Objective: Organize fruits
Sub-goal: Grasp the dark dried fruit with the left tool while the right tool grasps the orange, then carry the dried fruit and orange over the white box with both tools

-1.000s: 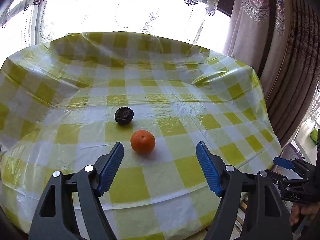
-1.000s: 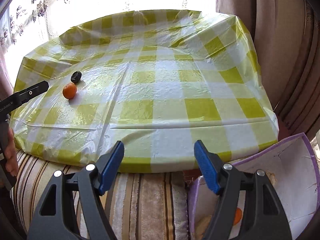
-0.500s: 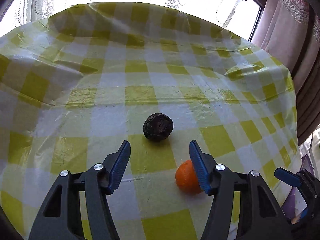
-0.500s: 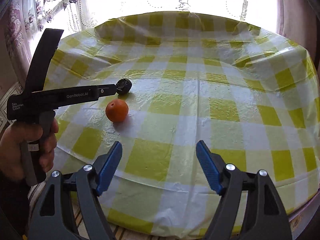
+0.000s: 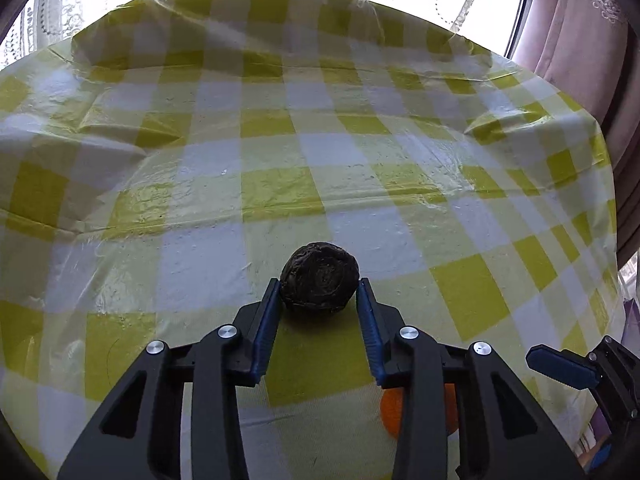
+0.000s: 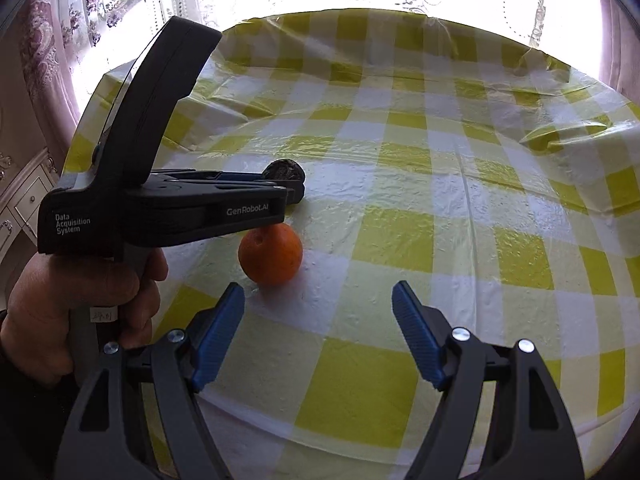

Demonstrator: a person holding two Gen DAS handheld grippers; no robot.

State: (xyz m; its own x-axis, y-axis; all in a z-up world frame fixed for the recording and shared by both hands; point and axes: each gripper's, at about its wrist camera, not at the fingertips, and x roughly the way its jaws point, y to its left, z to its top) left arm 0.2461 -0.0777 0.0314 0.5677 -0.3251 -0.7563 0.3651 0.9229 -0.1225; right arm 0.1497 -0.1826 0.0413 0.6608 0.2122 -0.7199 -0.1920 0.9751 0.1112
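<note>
A dark wrinkled round fruit (image 5: 319,277) sits on the yellow-and-white checked tablecloth (image 5: 280,140). My left gripper (image 5: 319,286) has its blue pads closed against both sides of it; it also shows in the right wrist view (image 6: 286,178) with the fruit (image 6: 285,170) at its tips. An orange (image 6: 270,255) lies just right of and below the left gripper, partly hidden in the left wrist view (image 5: 390,416). My right gripper (image 6: 318,300) is open and empty, a little short of the orange.
The table edge runs close along the front in the right wrist view. Curtains (image 5: 576,20) hang at the right and a bright window lies behind the table. A white cabinet (image 6: 20,200) stands at the left.
My left gripper moved forward and closed its pads around the dark fruit. My right gripper swung in closer to the orange and stays open.
</note>
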